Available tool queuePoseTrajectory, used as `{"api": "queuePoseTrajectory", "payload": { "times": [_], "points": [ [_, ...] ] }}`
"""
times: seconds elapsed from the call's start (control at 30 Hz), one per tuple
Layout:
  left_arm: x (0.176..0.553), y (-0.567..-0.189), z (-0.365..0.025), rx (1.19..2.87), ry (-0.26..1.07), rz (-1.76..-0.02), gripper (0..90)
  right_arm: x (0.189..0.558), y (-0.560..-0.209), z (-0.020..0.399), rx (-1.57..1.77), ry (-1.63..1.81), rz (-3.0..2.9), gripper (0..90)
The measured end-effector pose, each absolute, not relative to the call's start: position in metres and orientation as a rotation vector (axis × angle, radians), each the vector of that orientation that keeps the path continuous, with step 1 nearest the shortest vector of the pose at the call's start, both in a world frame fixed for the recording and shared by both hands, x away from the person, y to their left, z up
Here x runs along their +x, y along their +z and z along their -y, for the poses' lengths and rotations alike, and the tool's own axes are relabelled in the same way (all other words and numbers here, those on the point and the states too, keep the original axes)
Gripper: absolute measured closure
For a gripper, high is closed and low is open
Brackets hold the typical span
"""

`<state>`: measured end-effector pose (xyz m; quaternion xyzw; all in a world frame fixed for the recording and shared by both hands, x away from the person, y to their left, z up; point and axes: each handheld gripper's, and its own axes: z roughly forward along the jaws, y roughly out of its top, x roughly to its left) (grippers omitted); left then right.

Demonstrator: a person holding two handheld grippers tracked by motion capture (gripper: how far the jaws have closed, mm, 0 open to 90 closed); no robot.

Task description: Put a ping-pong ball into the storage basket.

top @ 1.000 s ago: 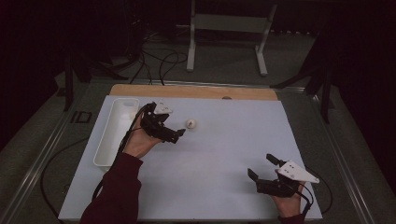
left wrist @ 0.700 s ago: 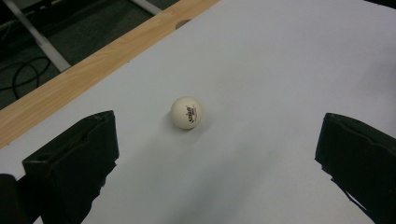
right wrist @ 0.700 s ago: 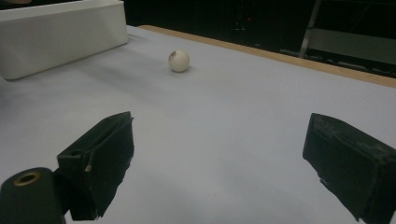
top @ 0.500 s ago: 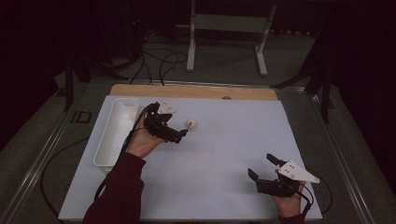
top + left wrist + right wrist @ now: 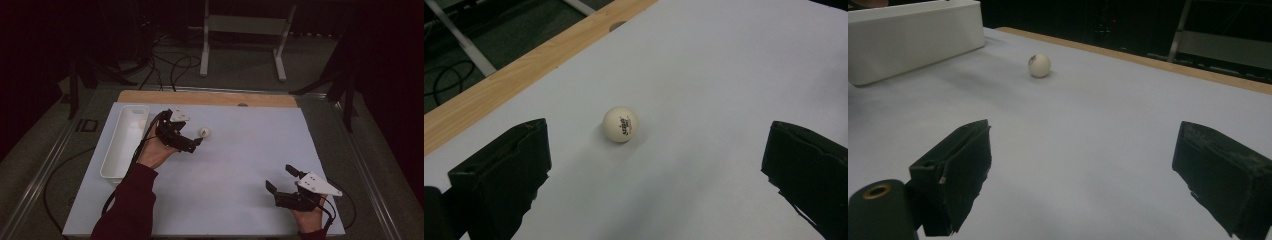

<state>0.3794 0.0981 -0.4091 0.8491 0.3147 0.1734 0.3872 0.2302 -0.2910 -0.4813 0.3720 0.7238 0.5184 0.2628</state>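
Observation:
A white ping-pong ball (image 5: 204, 132) with a small printed logo rests on the white mat (image 5: 235, 165). My left gripper (image 5: 191, 134) is just left of it, open, and the ball (image 5: 620, 124) lies a short way ahead between its two spread fingers (image 5: 504, 172), untouched. Near the mat's front right corner my right gripper (image 5: 278, 177) is open and holds nothing. From the right gripper view (image 5: 1083, 140) the ball (image 5: 1039, 65) sits far off, right of the white tray (image 5: 913, 37).
A long white tray (image 5: 125, 142) lies along the mat's left side, beside my left forearm. A wooden strip (image 5: 210, 98) borders the mat's far edge. Cables and a metal stand (image 5: 240, 30) lie on the floor beyond the table.
My left gripper has crept slightly to the right, closer to the ball. The ball and the right gripper have not moved.

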Motion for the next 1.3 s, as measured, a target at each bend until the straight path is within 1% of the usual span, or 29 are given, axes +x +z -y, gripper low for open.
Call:
{"api": "queuePoseTrajectory", "payload": {
  "times": [1.3],
  "points": [
    [0.391,-0.430,-0.082,2.156,0.398,-0.834,0.3,0.230,-0.481,0.291,1.005,1.403,-1.958,8.5]
  ]
}}
